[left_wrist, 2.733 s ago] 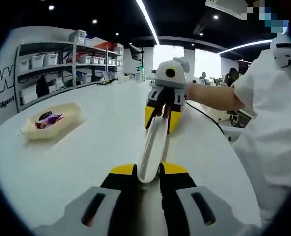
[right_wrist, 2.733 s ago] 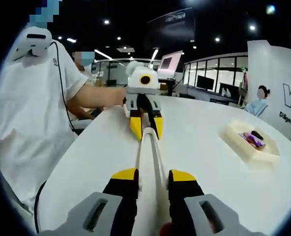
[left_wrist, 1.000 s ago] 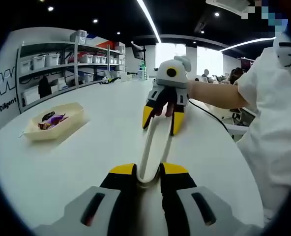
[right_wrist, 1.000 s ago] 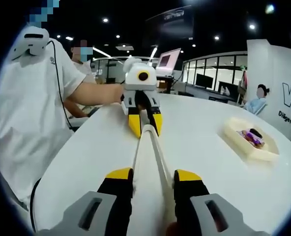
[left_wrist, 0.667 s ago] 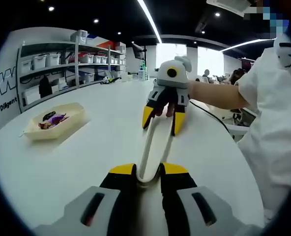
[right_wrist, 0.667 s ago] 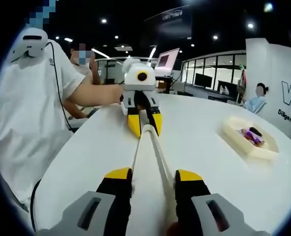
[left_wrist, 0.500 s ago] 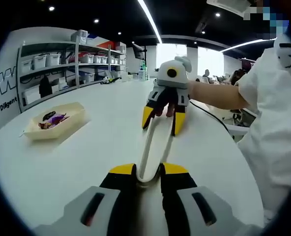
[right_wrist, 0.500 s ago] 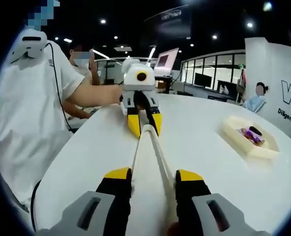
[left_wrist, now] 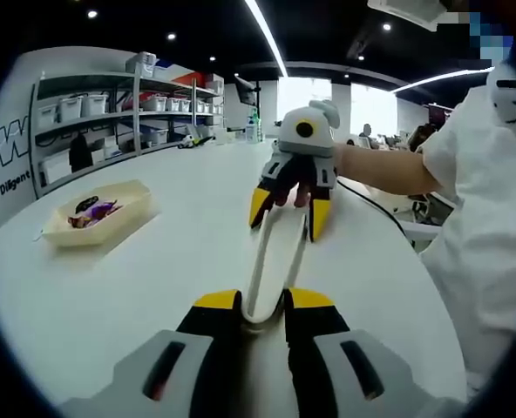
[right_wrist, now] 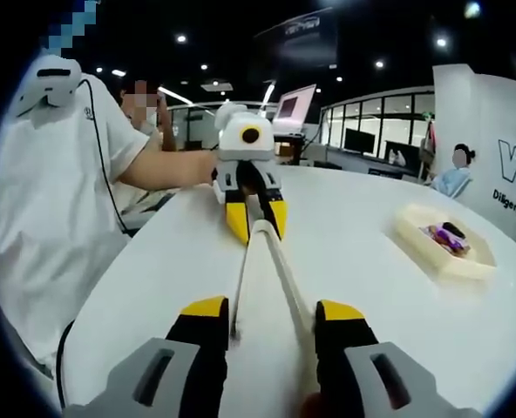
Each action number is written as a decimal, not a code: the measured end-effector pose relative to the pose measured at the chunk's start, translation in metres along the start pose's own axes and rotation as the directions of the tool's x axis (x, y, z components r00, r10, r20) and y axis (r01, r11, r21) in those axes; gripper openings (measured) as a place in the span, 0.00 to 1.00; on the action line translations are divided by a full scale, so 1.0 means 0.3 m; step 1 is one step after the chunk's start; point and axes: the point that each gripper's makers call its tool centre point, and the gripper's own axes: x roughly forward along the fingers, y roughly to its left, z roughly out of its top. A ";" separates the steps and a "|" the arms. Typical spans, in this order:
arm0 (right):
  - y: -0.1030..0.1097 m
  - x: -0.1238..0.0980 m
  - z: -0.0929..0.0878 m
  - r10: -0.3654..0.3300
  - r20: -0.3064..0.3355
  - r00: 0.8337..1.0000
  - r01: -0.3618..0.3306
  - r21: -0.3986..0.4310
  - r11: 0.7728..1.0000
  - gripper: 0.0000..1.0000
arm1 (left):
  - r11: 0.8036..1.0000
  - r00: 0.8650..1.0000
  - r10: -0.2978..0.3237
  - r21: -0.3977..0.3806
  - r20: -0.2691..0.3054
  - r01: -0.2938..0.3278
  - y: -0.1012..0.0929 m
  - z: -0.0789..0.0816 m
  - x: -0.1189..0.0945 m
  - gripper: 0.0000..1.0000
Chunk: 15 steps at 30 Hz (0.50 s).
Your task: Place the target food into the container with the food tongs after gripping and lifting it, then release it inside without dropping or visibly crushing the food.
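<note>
The food tongs (left_wrist: 275, 261) span between the two grippers above the white tabletop (left_wrist: 153, 261). The left gripper (left_wrist: 260, 306) is closed tight on the hinge end of the tongs, its yellow-tipped jaws pinching the joined end. The right gripper (right_wrist: 271, 315) brackets the two free arms; against the picture from 2.7 s ago its jaws stand visibly wider, and the arms of the tongs have sprung apart with them, so this gripper is loosely around the tongs rather than squeezing. I read that as the tongs being let open, ready to take the food, with no pickup begun.

The container (right_wrist: 441, 248), a pale shallow tray, sits well apart off to the side on the tabletop, and the target food (right_wrist: 445, 233), a purple and dark piece, lies inside it already. The tray has not moved over these pictures. Next the open tips would have to travel across to the tray
</note>
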 end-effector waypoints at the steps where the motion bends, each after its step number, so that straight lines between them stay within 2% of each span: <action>1: -0.001 -0.001 -0.001 -0.002 -0.002 1.000 0.002 0.000 1.000 0.36 | 1.000 1.000 0.001 0.000 -0.001 -0.001 -0.001 0.000 0.000 0.18; 15: 0.001 -0.004 -0.001 -0.010 -0.003 1.000 0.010 0.006 1.000 0.39 | 1.000 1.000 0.006 -0.006 0.002 -0.006 -0.003 -0.001 -0.005 0.20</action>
